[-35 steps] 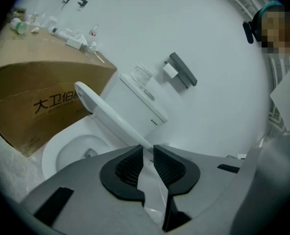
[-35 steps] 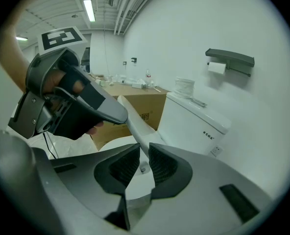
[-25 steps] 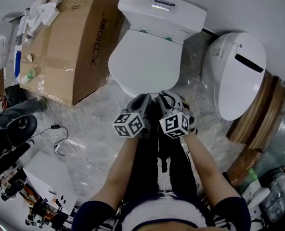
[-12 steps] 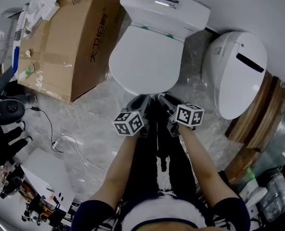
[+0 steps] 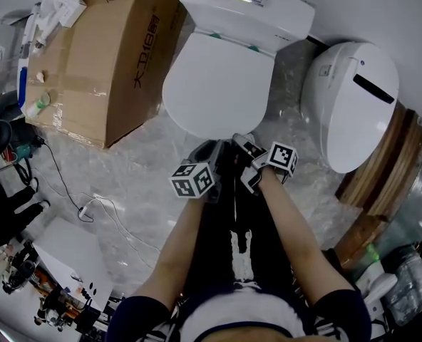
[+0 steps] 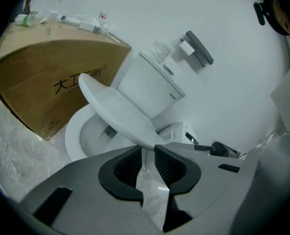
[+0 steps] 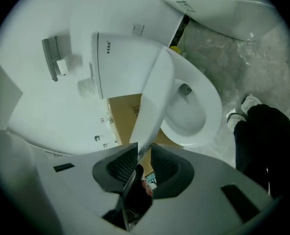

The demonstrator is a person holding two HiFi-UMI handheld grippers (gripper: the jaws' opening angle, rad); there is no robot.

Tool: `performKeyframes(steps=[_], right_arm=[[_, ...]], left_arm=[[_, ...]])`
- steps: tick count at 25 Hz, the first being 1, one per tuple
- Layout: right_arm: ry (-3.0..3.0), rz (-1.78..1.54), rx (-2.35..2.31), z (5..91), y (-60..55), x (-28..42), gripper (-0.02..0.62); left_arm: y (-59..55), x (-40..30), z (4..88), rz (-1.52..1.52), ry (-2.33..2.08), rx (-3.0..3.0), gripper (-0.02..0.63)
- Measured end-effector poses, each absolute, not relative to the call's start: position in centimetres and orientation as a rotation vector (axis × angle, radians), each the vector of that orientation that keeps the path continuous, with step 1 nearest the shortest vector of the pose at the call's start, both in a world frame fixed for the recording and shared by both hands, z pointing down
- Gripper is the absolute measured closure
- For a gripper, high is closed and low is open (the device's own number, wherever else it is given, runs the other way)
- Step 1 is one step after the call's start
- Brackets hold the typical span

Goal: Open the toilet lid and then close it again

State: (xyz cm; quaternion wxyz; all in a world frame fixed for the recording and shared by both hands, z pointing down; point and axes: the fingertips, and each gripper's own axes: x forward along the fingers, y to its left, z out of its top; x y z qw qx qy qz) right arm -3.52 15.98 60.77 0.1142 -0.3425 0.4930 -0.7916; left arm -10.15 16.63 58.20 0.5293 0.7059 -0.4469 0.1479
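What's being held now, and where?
The white plastic toilet lid, by its front rim: left gripper clamps it; right gripper just closed its jaws onto it.

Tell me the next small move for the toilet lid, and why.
Probably ease the toilet lid down a little toward the bowl, both hands together. It stands tilted above the open bowl, its front edge pinched in the left tool, and the right tool has just been closing its jaws on that edge too.
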Motion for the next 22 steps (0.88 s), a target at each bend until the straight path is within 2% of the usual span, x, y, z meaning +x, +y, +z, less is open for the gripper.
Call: performKeyframes(steps=[5, 18, 19, 20, 22], right_arm=[[1.363, -2.385, -1.012, 62.1, 17.1, -3.9, 0.532], [1.343, -2.494, -1.129, 65.7, 19.2, -5.0, 0.532], [1.348, -2.502, -1.138, 66.0, 19.4, -5.1, 0.532], [1.356, -2.510, -1.149, 66.3, 19.5, -5.1, 0.532], [1.367, -2.529, -1.169, 66.9, 19.8, -5.2, 0.532]], left_arm=[[17.8, -10.4, 59.7, 0.375, -1.059, 1.666, 0.520], [20.5, -12.0, 63.7, 0.521, -1.062, 1.580, 0.518], [20.7, -12.4, 64.0, 0.577, -1.081, 1.579, 0.546], [20.9, -12.8, 64.3, 0.641, -1.101, 1.583, 0.601], [21.2, -13.1, 64.5, 0.743, -1.097, 1.625, 0.601]])
